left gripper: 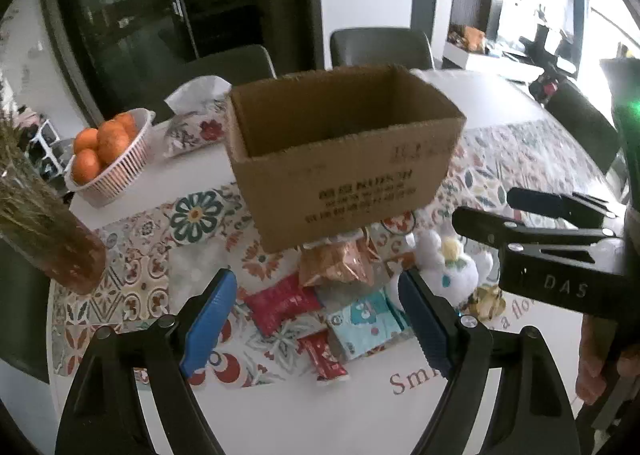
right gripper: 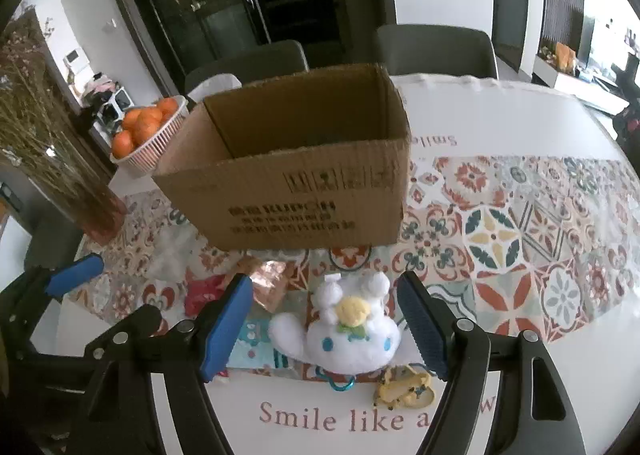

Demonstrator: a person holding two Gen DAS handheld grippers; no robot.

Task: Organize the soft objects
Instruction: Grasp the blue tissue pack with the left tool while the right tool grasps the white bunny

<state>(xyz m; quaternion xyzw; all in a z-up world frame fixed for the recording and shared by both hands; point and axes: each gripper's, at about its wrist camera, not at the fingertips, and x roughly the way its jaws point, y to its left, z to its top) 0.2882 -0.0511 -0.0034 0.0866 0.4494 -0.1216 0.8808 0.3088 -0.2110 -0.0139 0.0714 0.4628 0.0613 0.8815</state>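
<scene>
An open cardboard box (left gripper: 340, 159) (right gripper: 296, 175) stands on the patterned table. In front of it lies a pile: a white plush bunny (right gripper: 352, 331) (left gripper: 448, 263), a small yellow plush (right gripper: 404, 389), a crinkly orange packet (left gripper: 338, 263), a red packet (left gripper: 280, 305), a teal tissue pack (left gripper: 364, 325) and a red bar (left gripper: 326, 357). My left gripper (left gripper: 320, 319) hangs open above the packets, nothing between its pads. My right gripper (right gripper: 324, 327) is open with the bunny in the gap between its fingers, pads apart from it. In the left wrist view the right gripper (left gripper: 516, 211) shows at the right.
A basket of oranges (left gripper: 108, 153) (right gripper: 150, 129) and a tissue pouch (left gripper: 196, 123) sit at the back left. A vase of dried grass (left gripper: 48, 223) (right gripper: 68, 175) stands at the left. Dark chairs (left gripper: 380, 47) line the far side. A person's hand (left gripper: 600, 359) holds the right gripper.
</scene>
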